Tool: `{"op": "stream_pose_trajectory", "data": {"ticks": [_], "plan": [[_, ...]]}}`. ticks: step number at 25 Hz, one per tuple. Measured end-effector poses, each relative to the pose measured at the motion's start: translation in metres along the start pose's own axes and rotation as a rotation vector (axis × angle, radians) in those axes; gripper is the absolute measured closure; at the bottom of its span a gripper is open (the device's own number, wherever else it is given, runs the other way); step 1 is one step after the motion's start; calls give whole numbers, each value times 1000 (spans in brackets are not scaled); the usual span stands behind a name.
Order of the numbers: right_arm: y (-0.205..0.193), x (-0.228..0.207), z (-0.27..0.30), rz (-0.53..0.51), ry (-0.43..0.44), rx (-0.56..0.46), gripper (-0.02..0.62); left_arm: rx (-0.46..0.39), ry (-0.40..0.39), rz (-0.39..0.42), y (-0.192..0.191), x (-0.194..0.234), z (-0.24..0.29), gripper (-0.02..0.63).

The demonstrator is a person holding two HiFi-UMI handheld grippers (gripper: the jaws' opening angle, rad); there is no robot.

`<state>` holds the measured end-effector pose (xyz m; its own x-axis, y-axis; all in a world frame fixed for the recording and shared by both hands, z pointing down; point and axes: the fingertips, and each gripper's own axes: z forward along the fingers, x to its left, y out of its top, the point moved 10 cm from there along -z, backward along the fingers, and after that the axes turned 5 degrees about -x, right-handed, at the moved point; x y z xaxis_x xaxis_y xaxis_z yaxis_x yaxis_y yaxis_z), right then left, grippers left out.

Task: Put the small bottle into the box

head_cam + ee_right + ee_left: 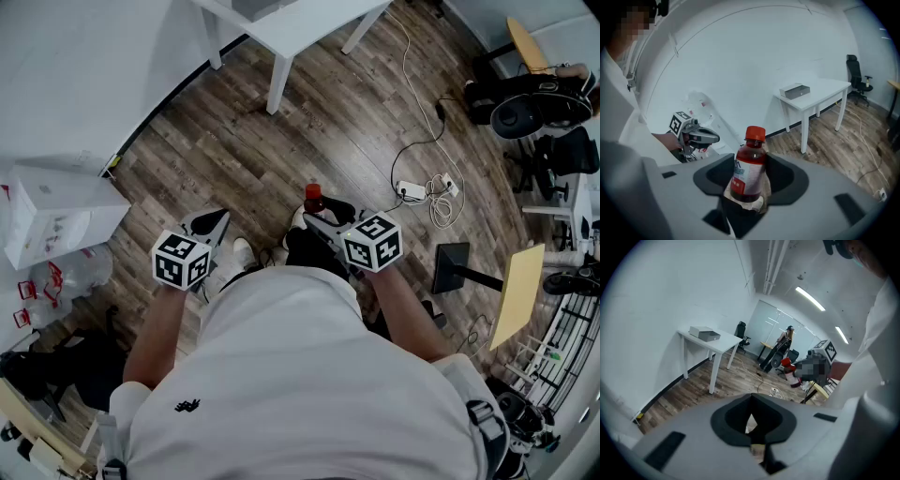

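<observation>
The small bottle [749, 171], filled with red drink, has a red cap and a white label. It stands upright between the jaws of my right gripper [317, 217], which is shut on its lower body and holds it in the air in front of me. In the head view the bottle's cap [313, 198] shows just past the jaws. My left gripper [214, 223] is held level beside it, on the left. Its jaws [751, 420] are together with nothing in them. A white box [56, 220] lies on the white surface at the far left.
A white table [291, 23] carrying a flat grey case [704, 333] stands ahead on the wood floor. Cables and a power strip [422, 190] lie to the right, near a black stand [459, 267] and office chairs. Clear plastic packs [56, 277] sit below the white box.
</observation>
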<state>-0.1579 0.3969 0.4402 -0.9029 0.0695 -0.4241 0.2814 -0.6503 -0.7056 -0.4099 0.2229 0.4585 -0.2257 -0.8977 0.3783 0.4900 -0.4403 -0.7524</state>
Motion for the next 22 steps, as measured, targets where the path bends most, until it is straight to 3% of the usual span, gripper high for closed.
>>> {"op": "stream_pose_trajectory", "data": {"ticks": [5, 12, 17, 22], "plan": [[8, -2, 4, -1, -36, -18, 379, -5, -26, -4, -4, 5, 3, 600], [28, -41, -7, -21, -18, -61, 379, -16, -6, 59, 40, -6, 37, 600], [53, -109, -31, 5, 4, -93, 379, -24, -7, 99, 95, -30, 102, 600], [61, -164, -58, 14, 4, -61, 380, -14, -14, 116, 131, -59, 159, 600]]}}
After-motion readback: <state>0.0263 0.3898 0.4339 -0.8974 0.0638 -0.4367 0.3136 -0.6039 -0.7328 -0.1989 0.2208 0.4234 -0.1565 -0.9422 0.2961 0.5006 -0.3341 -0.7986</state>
